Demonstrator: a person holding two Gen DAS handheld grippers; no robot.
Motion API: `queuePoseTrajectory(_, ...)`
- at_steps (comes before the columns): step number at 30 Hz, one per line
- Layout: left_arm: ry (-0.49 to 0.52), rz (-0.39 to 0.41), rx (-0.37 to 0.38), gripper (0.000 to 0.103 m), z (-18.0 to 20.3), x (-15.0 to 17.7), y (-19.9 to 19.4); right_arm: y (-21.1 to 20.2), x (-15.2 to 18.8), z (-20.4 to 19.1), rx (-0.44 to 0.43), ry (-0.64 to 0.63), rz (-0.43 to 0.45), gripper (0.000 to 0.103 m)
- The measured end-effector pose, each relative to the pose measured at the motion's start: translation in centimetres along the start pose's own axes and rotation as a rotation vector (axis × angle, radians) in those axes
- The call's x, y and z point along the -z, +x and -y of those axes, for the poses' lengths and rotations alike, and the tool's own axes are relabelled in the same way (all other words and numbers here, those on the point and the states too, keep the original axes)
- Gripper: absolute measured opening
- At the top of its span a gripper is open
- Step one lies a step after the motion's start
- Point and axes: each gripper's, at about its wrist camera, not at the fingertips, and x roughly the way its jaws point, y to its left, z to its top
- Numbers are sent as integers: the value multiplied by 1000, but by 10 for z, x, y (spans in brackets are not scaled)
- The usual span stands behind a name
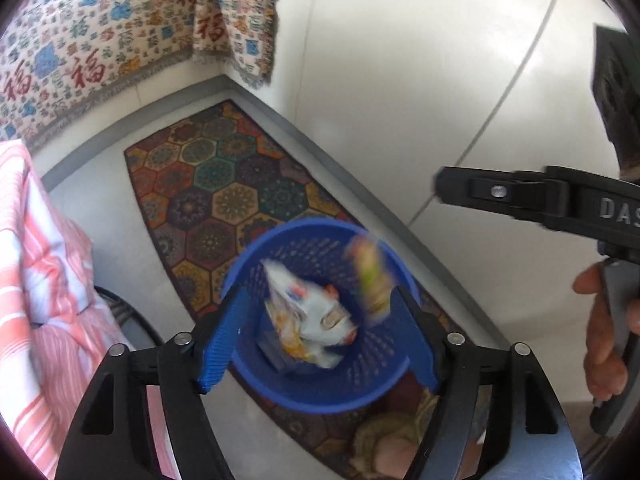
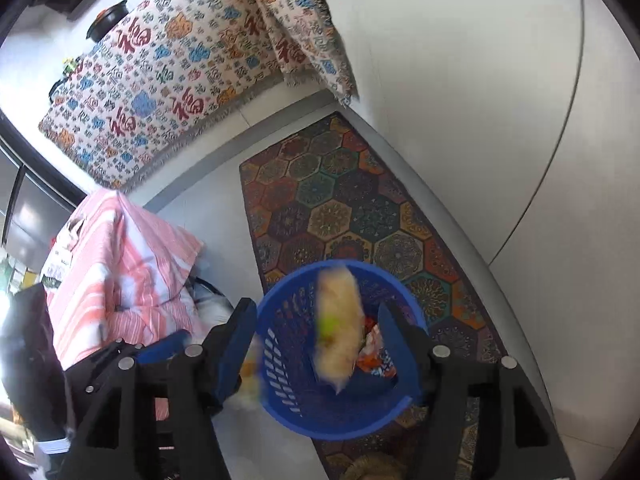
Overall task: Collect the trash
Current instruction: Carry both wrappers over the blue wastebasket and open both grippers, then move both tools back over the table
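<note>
A blue plastic basket (image 1: 276, 384) stands on the patterned rug below both grippers. In the left wrist view my left gripper (image 1: 318, 296) is open above the basket. A crumpled white and orange wrapper (image 1: 312, 320) is blurred in mid-air between its fingers, clear of both pads. A blurred yellow-green wrapper (image 1: 370, 276) is beside the right finger. In the right wrist view my right gripper (image 2: 316, 306) is open over the basket (image 2: 288, 400), with that blurred yellowish wrapper (image 2: 340, 328) loose between its fingers. An orange wrapper (image 2: 374, 356) lies inside the basket.
The hexagon-patterned rug (image 1: 224, 184) runs along a white wall with a grey skirting (image 1: 320, 148). A fringed throw with red characters (image 2: 160, 80) hangs at the back. A pink striped cloth (image 2: 120, 264) covers furniture on the left. A fuzzy yellow slipper (image 1: 392, 440) lies near the basket.
</note>
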Motion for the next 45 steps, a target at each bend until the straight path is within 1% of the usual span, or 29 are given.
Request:
queuePoseTrajectory(2,-36,11,5,75,-7,-1,-8,-6,-2,1,6,5,25,66)
queuePoseTrajectory(4,-55,33,4,75,-14,-1,-25,-15,-5,-4,37,-20,71,66)
queuePoseTrajectory(6,-60,57,-5,78,-21,4,-48,-26,-8,-13,71,-60,128,66)
queuePoseTrajectory(7,-62,67,-12,82,-25,8,-61,-31,-9,-18,80,-77,156,66)
queuePoseTrajectory(8,-65,75,-21,85,-30,14,-75,-36,-10,-22,81,-89,176,66)
queuePoseTrajectory(11,-84,84,-44,89,-51,34,-112,-46,-12,-40,60,-131,228,66)
queuePoseTrajectory(13,-109,85,-68,89,-67,49,-132,-50,-12,-56,45,-168,250,66)
queuePoseTrajectory(17,-160,84,-159,89,-107,84,-167,-50,-9,-104,28,-282,267,66)
queuePoseTrajectory(21,-240,84,-272,90,-159,119,-189,-47,8,-165,-9,-419,263,66)
queuePoseTrajectory(26,-367,70,-375,90,-228,160,-207,-41,46,-244,-91,-611,254,66)
queuePoseTrajectory(30,-462,77,-449,90,-278,183,-220,-33,84,-299,-194,-723,207,66)
queuePoseTrajectory(32,-490,71,-469,90,-300,192,-220,-26,103,-324,-228,-764,171,65)
queuePoseTrajectory(34,-492,79,-499,92,-311,197,-225,-16,122,-347,-242,-809,132,65)
queuePoseTrajectory(36,-491,80,-501,96,-321,200,-228,-5,137,-366,-234,-859,107,65)
queuePoseTrajectory(38,-489,77,-509,101,-332,204,-230,4,148,-380,-221,-899,97,65)
queuePoseTrajectory(39,-491,75,-508,102,-336,205,-231,6,154,-385,-219,-910,95,65)
queuePoseTrajectory(44,-481,73,-502,103,-368,206,-235,23,162,-401,-211,-916,50,65)
queuePoseTrajectory(45,-487,73,-506,103,-376,206,-236,25,163,-403,-221,-904,57,66)
